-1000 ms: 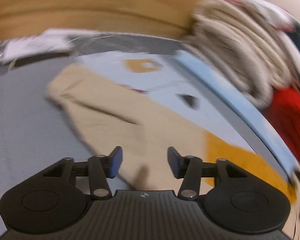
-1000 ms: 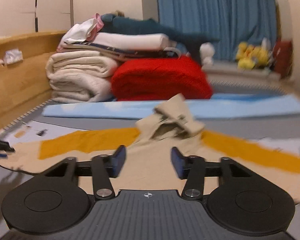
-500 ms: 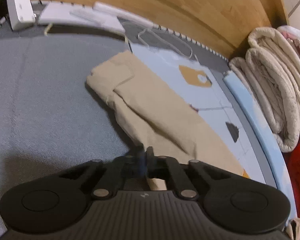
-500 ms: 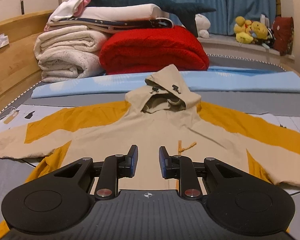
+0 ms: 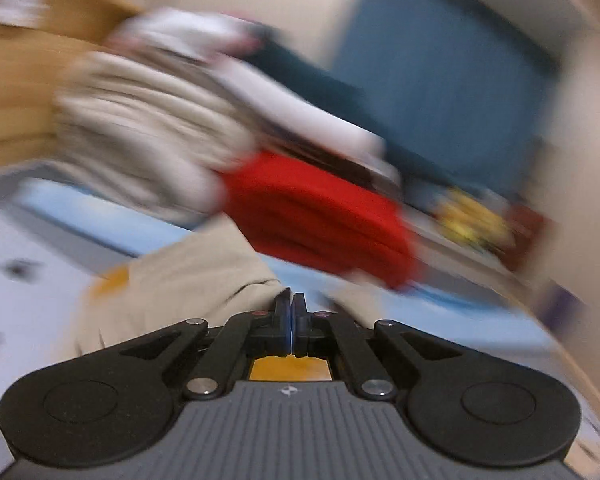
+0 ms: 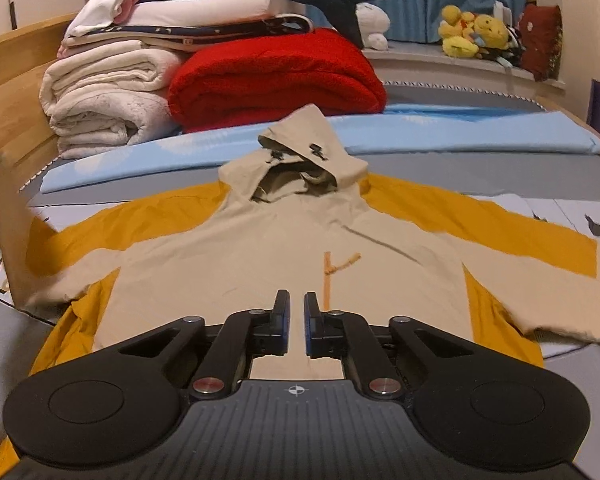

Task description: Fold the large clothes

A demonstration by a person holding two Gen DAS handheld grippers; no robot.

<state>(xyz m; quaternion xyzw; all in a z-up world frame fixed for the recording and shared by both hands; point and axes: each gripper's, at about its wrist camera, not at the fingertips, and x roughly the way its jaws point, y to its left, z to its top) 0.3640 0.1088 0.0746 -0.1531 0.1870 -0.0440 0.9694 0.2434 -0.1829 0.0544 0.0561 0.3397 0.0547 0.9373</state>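
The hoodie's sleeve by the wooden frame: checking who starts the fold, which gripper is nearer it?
Left. The left gripper is shut on that sleeve. The right gripper hangs over the hoodie's front, apart from the sleeve, jaws closing with no fabric clearly between them.

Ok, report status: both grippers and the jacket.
Left gripper shut on jacket sleeve. Right gripper closing, small gap, above jacket hem. Jacket spread flat, hood up. Nothing in the way.

left gripper (image 5: 291, 312): jaws clamped together, cloth pinched between
right gripper (image 6: 296, 312): jaws closing, narrow gap, nothing between
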